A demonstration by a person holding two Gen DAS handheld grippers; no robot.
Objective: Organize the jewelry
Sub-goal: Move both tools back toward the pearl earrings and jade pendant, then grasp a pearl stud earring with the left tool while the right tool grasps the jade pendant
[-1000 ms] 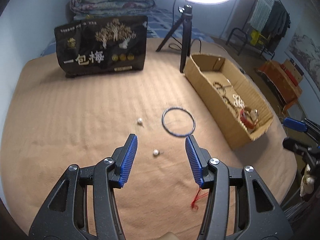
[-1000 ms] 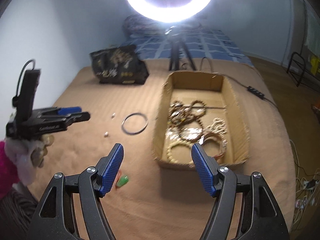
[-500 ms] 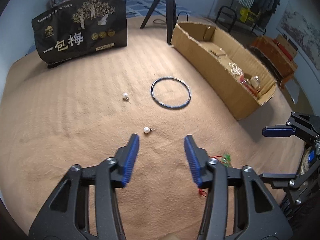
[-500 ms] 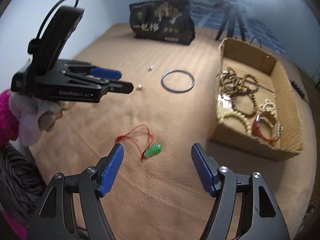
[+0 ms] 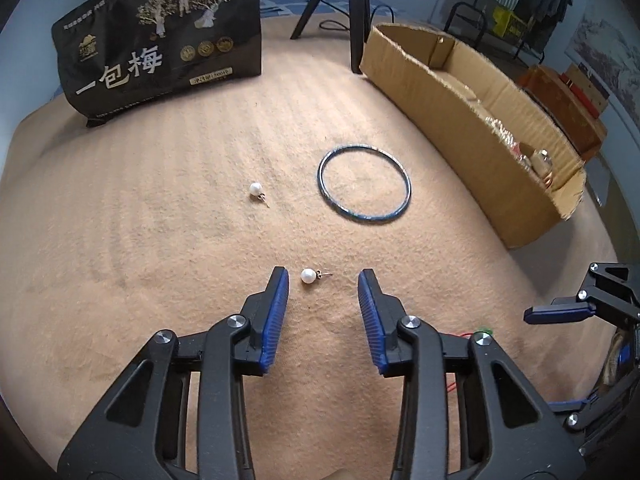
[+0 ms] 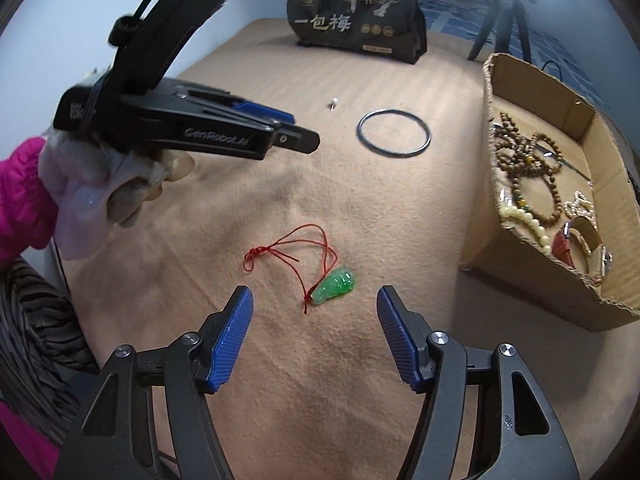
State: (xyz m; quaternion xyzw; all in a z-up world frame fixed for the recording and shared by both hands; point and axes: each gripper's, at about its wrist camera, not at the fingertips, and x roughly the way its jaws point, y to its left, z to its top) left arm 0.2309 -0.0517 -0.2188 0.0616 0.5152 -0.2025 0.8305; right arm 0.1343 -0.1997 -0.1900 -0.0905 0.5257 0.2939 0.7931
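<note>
My left gripper is open, low over the tan cloth, with a white pearl earring lying between its fingertips. A second pearl earring and a dark blue bangle lie farther ahead. My right gripper is open just above a green jade pendant on a red cord. The cardboard box at the right holds several bead bracelets. The left gripper also shows in the right wrist view.
A black snack bag stands at the back of the cloth. A tripod stands behind the box. The bangle and one earring show in the right wrist view. The cloth edge falls away at the right.
Both grippers have come down and forward. The left one now straddles the near pearl earring and has narrowed a little. The right one has swung left from the box to the jade pendant.
</note>
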